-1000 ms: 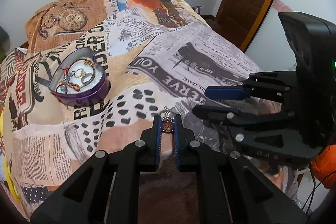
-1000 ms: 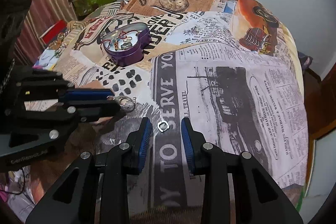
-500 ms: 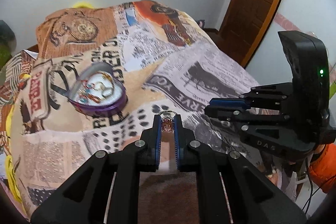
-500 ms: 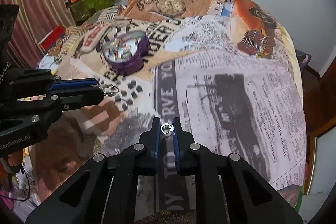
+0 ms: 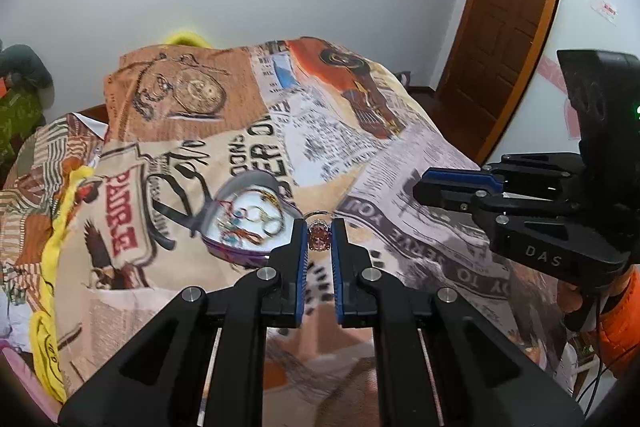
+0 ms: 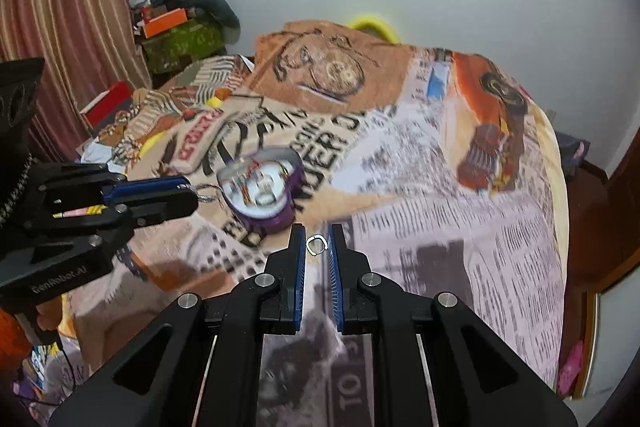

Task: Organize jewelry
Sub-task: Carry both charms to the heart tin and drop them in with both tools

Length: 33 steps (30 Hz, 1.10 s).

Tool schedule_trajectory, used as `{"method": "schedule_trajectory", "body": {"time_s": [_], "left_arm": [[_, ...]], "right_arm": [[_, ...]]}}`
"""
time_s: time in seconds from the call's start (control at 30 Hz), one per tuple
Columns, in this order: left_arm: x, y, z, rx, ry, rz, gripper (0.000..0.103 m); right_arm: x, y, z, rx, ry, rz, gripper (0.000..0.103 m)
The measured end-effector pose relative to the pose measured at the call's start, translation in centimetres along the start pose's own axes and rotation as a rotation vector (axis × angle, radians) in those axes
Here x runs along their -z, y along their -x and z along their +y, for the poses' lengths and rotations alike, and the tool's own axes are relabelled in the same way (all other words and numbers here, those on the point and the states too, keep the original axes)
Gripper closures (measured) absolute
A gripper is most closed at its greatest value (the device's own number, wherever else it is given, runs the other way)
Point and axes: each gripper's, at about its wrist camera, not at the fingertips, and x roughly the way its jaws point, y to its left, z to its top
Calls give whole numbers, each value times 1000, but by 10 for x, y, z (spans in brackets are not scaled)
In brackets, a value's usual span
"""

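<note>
Purple and heart-shaped, the open tin (image 5: 248, 227) sits left of centre in the left wrist view on a newspaper-print bedspread (image 5: 400, 163), with jewelry lying inside it (blurred, so single pieces are hard to tell). The left gripper (image 5: 319, 235) is closed on a ring with a pink stone (image 5: 318, 235), just right of the tin in the frame. The right gripper (image 6: 317, 245) pinches a small silver ring (image 6: 316, 245) between nearly closed jaws, just below the tin (image 6: 264, 195) in that frame.

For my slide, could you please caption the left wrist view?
Left gripper pinching a pink-stoned ring above the bedspread, near the heart-shaped jewelry tin.
</note>
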Motion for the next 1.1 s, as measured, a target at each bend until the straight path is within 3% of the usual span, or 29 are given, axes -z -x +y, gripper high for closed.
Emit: {"method": "schedule_trajectory", "body": {"time_s": [0.43,0.83,1.1], "left_arm": [[-16,-12,45,-35,32,-38,93],[-12,-59,77,-11,79,43,93],[-8,-80,87,9,99,85,93]], "right_arm": [[-35,-31,22,-36,22,-20,93],[-46,-93,26,-84,17,110,93],[-44,-117,34,-65,76,165,93]]}}
